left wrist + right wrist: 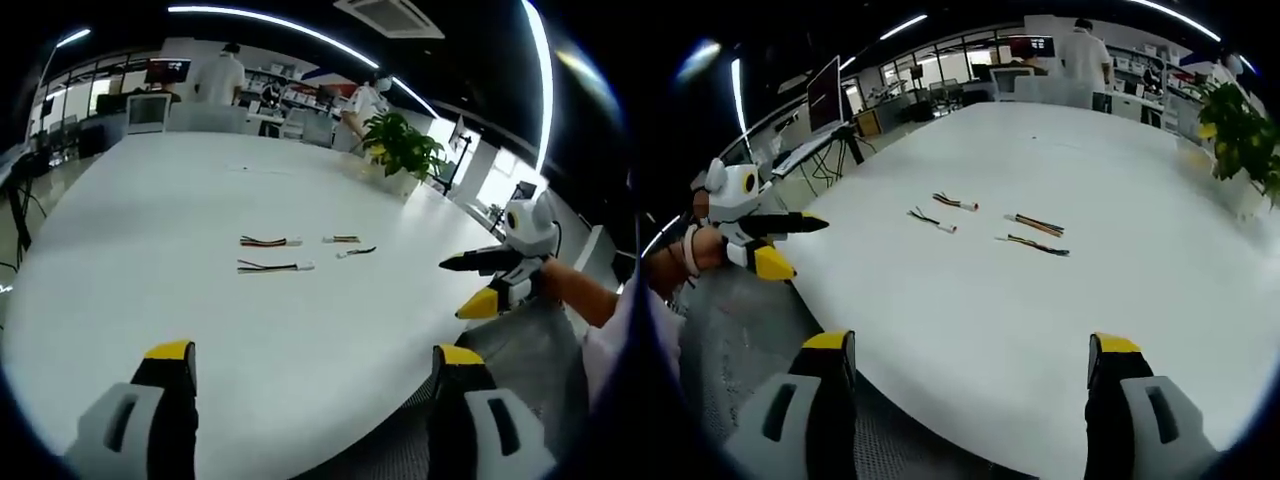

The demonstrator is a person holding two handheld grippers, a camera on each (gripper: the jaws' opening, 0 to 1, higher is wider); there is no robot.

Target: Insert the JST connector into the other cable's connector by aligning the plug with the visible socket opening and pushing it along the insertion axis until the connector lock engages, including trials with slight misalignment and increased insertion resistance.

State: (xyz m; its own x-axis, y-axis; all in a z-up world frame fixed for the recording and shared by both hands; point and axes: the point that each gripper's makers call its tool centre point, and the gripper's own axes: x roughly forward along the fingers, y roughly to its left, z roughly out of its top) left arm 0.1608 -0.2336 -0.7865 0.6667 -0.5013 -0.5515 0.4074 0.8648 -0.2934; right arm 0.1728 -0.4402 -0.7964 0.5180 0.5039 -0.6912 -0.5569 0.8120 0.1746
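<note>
Several short JST cables with white connectors lie loose on the white table [200, 200]. In the left gripper view two longer ones [270, 241] [275, 266] lie side by side, with two shorter ones [341, 239] [356, 252] to their right. My left gripper [313, 352] is open over the near table edge, well short of them, holding nothing. My right gripper [455, 290] comes in from the right, off the table edge, jaws apart and empty. In the right gripper view the cables [954, 202] [931, 219] [1038, 224] [1037, 245] lie ahead of my open right gripper [970, 343]; the left gripper [808, 250] is at the left.
A potted plant [405, 145] [1240, 130] stands at the table's far side. Chairs, desks and monitors [826, 95] ring the room, and people [220, 75] stand at the back. The curved table edge [430, 390] runs just under both grippers, with grey floor below.
</note>
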